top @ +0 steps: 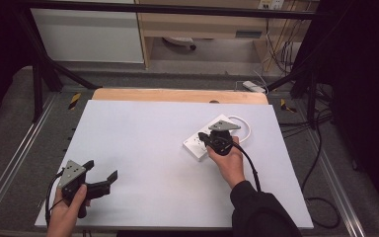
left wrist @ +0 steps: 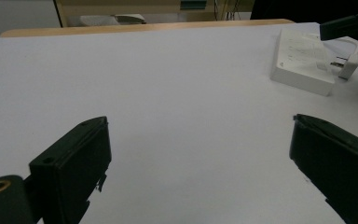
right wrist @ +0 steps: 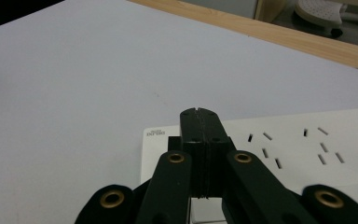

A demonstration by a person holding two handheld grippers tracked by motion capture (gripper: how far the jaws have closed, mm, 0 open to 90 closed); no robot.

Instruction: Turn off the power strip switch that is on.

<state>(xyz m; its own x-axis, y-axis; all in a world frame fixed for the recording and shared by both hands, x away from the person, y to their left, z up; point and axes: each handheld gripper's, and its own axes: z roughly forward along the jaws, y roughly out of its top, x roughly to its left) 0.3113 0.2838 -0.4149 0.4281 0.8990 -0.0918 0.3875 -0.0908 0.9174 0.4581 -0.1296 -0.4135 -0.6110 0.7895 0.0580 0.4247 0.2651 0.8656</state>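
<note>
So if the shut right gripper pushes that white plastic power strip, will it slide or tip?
The white plastic power strip lies flat and low, so it probably slides rather than tips. Its white cable loops beside it and may drag or swing it. The smooth white table likely offers little grip.

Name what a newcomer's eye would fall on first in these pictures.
The white power strip on the right of the white table, its cable looped behind it. Over it sits the right tool, jaws shut together above the strip's end. At the near left corner the left tool stands wide open.

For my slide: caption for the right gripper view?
Shut right gripper poised over white plastic power strip on white table.
</note>
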